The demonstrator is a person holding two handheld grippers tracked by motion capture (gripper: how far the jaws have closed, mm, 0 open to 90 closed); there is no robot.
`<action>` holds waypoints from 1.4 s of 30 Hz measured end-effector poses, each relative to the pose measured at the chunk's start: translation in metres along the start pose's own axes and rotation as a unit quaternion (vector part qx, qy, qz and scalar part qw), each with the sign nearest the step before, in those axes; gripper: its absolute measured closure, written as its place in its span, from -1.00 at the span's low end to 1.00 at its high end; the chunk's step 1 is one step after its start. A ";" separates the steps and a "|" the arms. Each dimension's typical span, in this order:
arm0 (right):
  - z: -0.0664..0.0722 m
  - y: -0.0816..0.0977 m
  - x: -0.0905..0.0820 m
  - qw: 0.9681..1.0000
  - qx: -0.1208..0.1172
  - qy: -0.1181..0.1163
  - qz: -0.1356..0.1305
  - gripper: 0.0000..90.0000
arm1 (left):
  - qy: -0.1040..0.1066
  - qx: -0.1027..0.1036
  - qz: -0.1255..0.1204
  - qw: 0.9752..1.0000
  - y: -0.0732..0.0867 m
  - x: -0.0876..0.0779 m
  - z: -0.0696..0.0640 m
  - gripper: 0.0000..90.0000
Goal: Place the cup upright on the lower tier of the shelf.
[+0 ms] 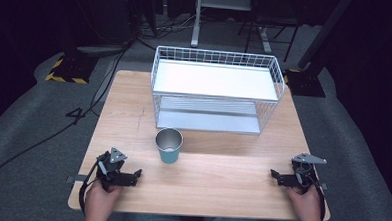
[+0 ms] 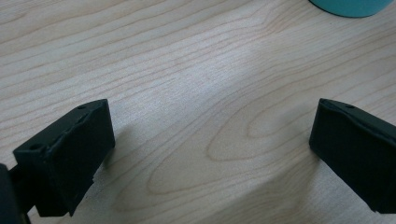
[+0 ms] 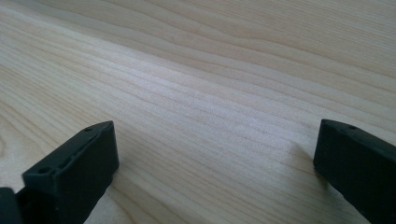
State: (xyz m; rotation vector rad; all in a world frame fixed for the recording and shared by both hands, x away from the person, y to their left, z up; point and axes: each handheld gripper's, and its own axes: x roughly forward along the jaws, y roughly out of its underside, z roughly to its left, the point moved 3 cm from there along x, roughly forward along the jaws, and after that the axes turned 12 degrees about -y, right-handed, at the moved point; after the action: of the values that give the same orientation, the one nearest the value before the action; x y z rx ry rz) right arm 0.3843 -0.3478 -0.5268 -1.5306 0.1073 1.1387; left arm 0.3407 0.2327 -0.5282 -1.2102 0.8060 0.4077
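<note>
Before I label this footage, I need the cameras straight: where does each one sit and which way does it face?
High view: above the person's side, looking forward and down at the table, cup and wire rack; both hands, left gripper and right gripper show.
Left gripper view: rides the left gripper, looking along its open jaws at the tabletop and the cup's base.
Right gripper view: rides the right gripper, open jaws over bare wood.
Shared: the high and left gripper views both show the cup.

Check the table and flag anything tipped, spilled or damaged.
Nothing stands out. The teal cup stands upright in front of the white wire rack, which sits square on the table. No spill shows.
</note>
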 end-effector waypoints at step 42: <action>-0.001 -0.002 0.002 1.000 0.003 0.001 0.000 -1.00 | 0.043 0.000 -0.083 0.996 -0.035 -0.027 -0.031 -0.85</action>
State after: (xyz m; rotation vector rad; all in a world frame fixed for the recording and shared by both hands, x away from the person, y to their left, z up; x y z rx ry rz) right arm 0.3875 -0.3468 -0.5269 -1.5272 0.1116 1.1350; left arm 0.3359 0.1955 -0.4896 -1.2904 0.7709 0.2202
